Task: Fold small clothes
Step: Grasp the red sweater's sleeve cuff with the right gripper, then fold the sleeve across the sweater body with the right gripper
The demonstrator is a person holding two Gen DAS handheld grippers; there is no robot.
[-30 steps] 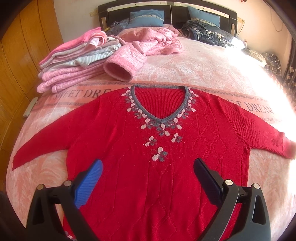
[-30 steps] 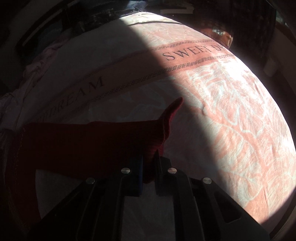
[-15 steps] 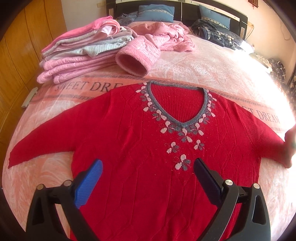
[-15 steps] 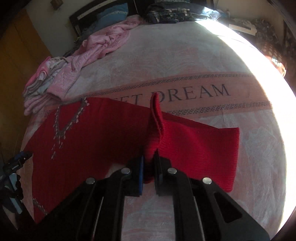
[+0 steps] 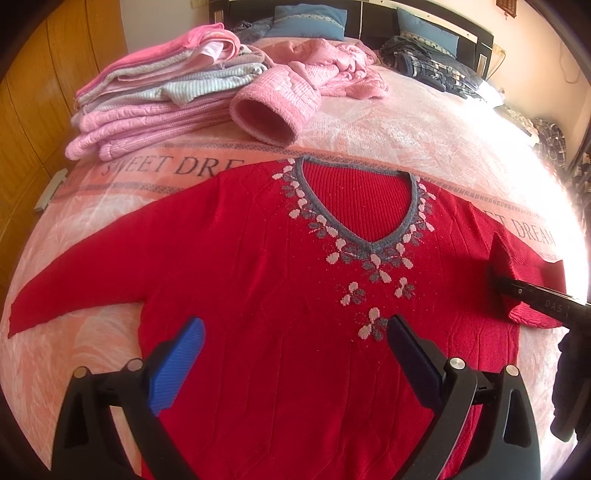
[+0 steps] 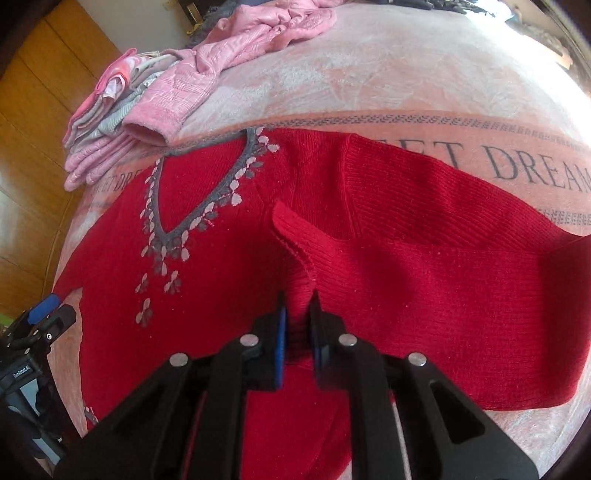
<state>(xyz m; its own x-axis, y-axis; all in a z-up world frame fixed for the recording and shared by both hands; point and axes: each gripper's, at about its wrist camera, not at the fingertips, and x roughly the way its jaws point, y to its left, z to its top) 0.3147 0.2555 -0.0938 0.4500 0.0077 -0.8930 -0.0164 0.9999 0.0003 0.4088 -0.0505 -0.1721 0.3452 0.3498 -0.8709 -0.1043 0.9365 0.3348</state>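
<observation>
A red knit sweater (image 5: 266, 266) with a grey V-neck and a flower pattern lies face up on the bed. Its left sleeve (image 5: 74, 280) stretches out flat. My left gripper (image 5: 295, 328) hovers open over the sweater's lower front, holding nothing. My right gripper (image 6: 297, 306) is shut on the cuff of the right sleeve (image 6: 424, 280), which is doubled back over itself toward the sweater's body (image 6: 207, 280). In the left wrist view the right gripper (image 5: 496, 275) shows at the right edge with the sleeve cuff in it.
A stack of folded pink and grey clothes (image 5: 159, 99) sits at the bed's far left, a loose pink jacket (image 5: 295, 92) beside it. Blue pillows (image 5: 306, 16) and dark plaid clothes (image 5: 436, 66) lie by the headboard. A wooden wardrobe (image 5: 48, 96) stands at left.
My right gripper has carried the right sleeve cuff from far out on the bed in toward the sweater's body, folding the sleeve over. The left gripper drifted slightly left, staying open.
</observation>
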